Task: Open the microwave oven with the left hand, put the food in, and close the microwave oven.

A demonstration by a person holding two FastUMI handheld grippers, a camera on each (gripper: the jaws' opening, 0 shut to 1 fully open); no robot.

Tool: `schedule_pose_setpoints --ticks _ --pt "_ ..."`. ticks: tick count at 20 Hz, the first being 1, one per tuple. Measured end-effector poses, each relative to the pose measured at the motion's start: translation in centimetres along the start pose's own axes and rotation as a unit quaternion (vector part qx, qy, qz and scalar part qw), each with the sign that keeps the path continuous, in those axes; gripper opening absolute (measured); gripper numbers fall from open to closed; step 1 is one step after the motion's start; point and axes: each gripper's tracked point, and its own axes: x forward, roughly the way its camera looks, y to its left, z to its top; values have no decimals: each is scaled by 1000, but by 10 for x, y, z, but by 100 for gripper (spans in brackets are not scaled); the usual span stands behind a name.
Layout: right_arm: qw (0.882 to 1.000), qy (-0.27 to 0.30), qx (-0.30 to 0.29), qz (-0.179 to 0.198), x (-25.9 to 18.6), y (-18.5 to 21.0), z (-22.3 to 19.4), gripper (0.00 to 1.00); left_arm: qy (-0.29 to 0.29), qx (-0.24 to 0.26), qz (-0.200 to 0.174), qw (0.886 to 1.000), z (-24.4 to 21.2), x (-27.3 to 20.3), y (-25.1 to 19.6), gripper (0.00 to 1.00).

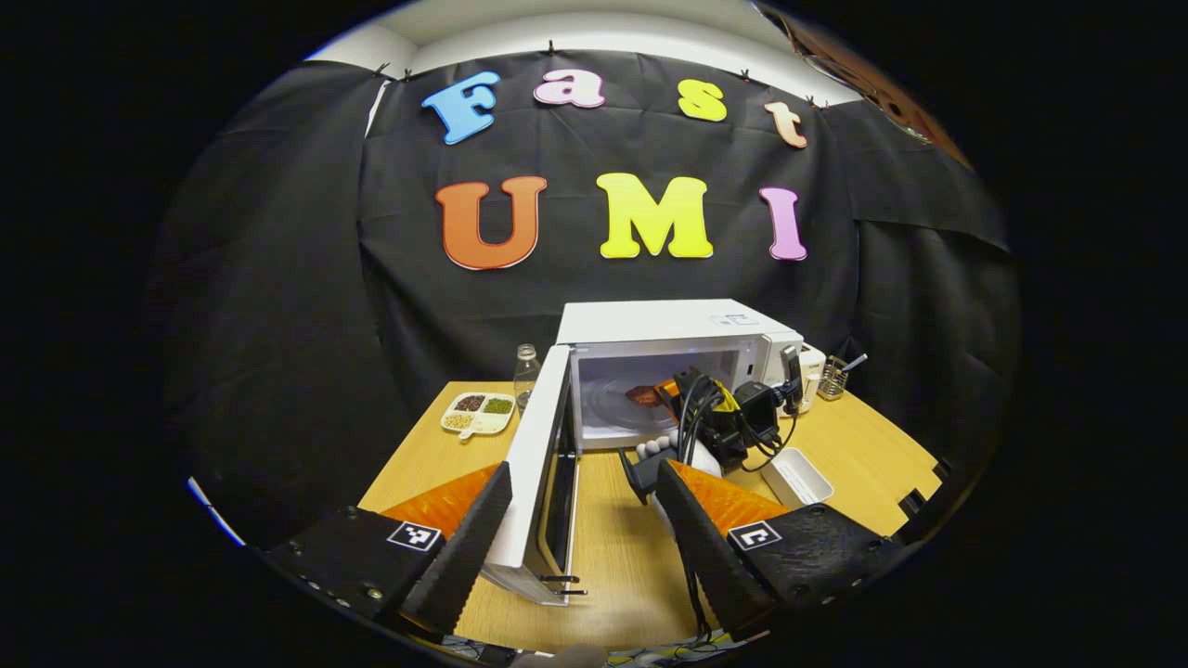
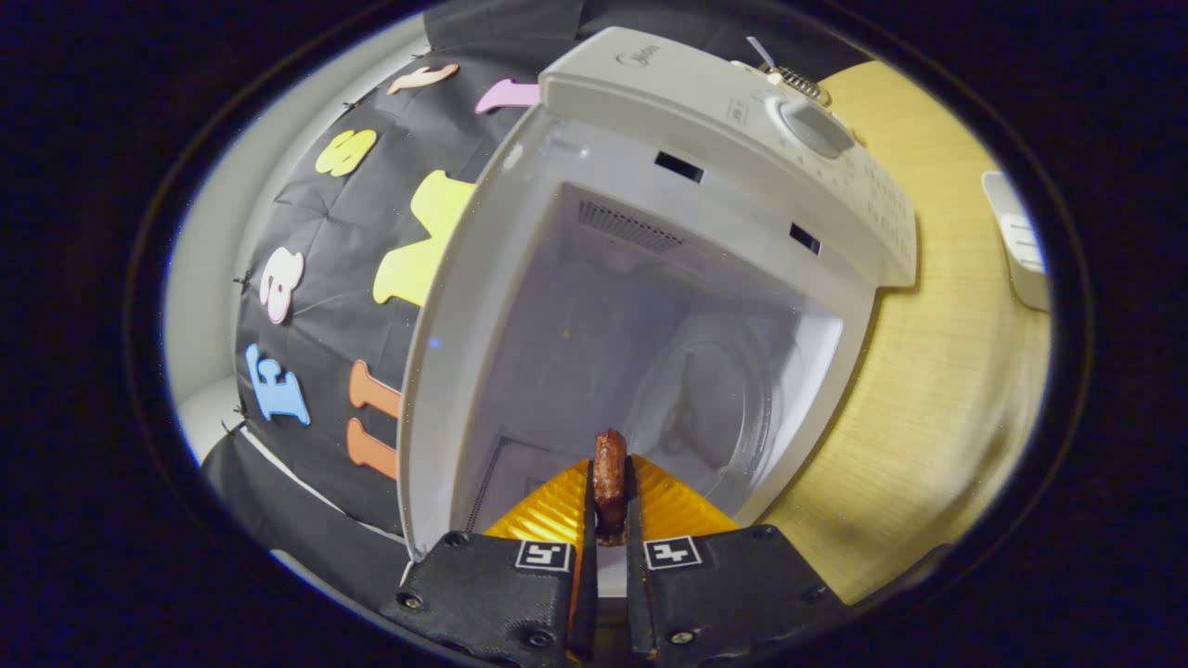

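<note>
Microwave oven [image 1: 677, 353] stands on the wooden table [image 1: 613, 547], door [image 1: 534, 464] swung wide toward the left gripper [image 1: 580, 547]. The door's free edge sits between that gripper's two fingers, which are spread well apart and touch nothing. Bare tabletop runs from the door to the oven mouth; room there on the inner side of the door.

Left gripper is held low at the near table edge, looking straight at the oven. Ahead of its right finger, the right gripper [image 1: 664, 394] reaches into the cavity, cables trailing, with what looks like a white-gloved hand [image 1: 661, 448] behind it, though that part is small and cluttered.

Right gripper view is rolled, so the oven appears tipped on its side. The right gripper [image 2: 610, 520] has its fingers closed together, clamped on the food [image 2: 610, 478], a brown strip standing up between the pads. It sits just at the oven mouth, cavity walls open ahead, the turntable [image 2: 705, 399] beyond the tips.

Left gripper view adds things behind the door: a divided dish [image 1: 478, 413], a clear bottle [image 1: 526, 371]. A white tray [image 1: 796, 475] lies beyond its right finger.
</note>
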Motion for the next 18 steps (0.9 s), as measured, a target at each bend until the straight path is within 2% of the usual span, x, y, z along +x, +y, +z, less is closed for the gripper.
schedule_pose_setpoints --ticks 4,6,9,11,12,13,14,16,17,18 --pt "999 -26 -10 -32 26 -21 -2 16 7 6 0 1000 -4 5 12 96" --pt "999 -36 -13 -27 31 -23 0 16 3 12 -4 1000 -1 6 12 96" --pt "997 -36 -60 -36 35 -31 -1 20 0 15 -13 1000 -1 8 4 96" --pt "994 -31 -91 -42 34 -35 1 26 -4 20 -16 1000 1 8 2 96" --pt "992 -36 -113 -49 32 -38 3 17 -4 26 -16 1000 2 8 1 96" --pt "989 -36 -132 -53 30 -39 4 19 -4 31 -16 999 1 8 -1 97" --pt "985 -39 -160 -57 29 -40 6 43 -6 34 -17 999 2 6 -3 96" --pt "976 -38 -209 -58 27 -36 8 53 -9 34 -18 999 1 7 -6 96" --pt "970 -37 -232 -58 23 -33 10 76 -10 32 -18 999 2 5 -6 97" --pt "966 -38 -247 -57 23 -31 11 84 -11 29 -14 999 3 4 -5 96"
